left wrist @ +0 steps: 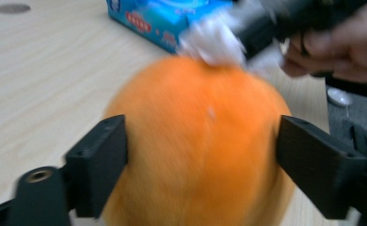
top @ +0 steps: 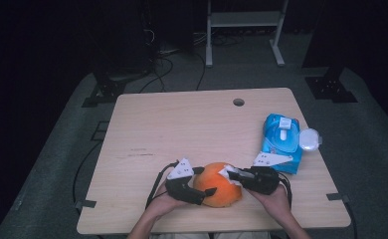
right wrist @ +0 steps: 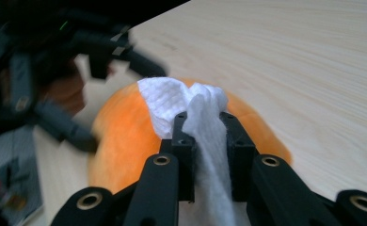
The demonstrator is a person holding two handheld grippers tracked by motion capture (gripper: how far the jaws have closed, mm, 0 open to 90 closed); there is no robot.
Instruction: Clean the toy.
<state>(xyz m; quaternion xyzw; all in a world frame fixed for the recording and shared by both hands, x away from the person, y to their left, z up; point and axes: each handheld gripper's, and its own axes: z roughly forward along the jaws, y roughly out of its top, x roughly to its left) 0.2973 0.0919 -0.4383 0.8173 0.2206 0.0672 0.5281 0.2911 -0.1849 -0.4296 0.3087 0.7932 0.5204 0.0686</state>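
Both handheld grippers, left gripper (top: 205, 191) and right gripper (top: 230, 173), are matte black with blocky jaws, brass-ringed screw holes behind them, grey three-cornered top plates and black cables trailing back

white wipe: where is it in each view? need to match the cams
High view: the white wipe sits low centre, on top of the orange ball, at the tip of the right gripper.
Left gripper view: top centre, blurred, at the ball's upper edge.
Right gripper view: centre, pinched between that gripper's own jaws, bunched onto the ball.
Shared landmark: the orange ball; also the blue packet.
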